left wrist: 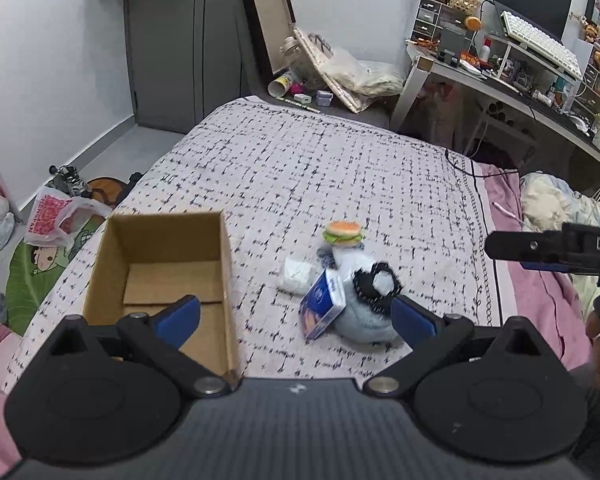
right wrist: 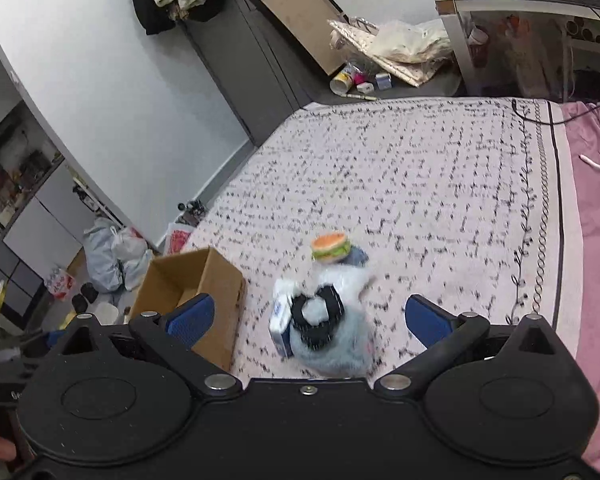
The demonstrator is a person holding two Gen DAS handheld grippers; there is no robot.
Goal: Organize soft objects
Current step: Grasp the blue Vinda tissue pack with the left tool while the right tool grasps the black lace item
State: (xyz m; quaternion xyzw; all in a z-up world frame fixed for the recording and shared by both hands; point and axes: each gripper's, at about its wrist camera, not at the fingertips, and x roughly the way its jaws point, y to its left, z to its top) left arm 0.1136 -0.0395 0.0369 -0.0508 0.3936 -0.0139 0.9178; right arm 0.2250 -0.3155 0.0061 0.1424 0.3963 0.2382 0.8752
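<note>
Both tongs, left (left wrist: 296, 316) and right (right wrist: 310, 318), gape; take the squashy, light plush toy (right wrist: 332, 344) across its round body.

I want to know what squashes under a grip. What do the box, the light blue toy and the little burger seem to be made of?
Box: brown corrugated cardboard, matte, with folded flaps inside; fairly stiff.
Light blue toy: plush, going by its fuzzy surface and rounded shape; likely soft.
Burger: probably foam or plush, matte with coloured layers; too small and blurred to be sure.
</note>
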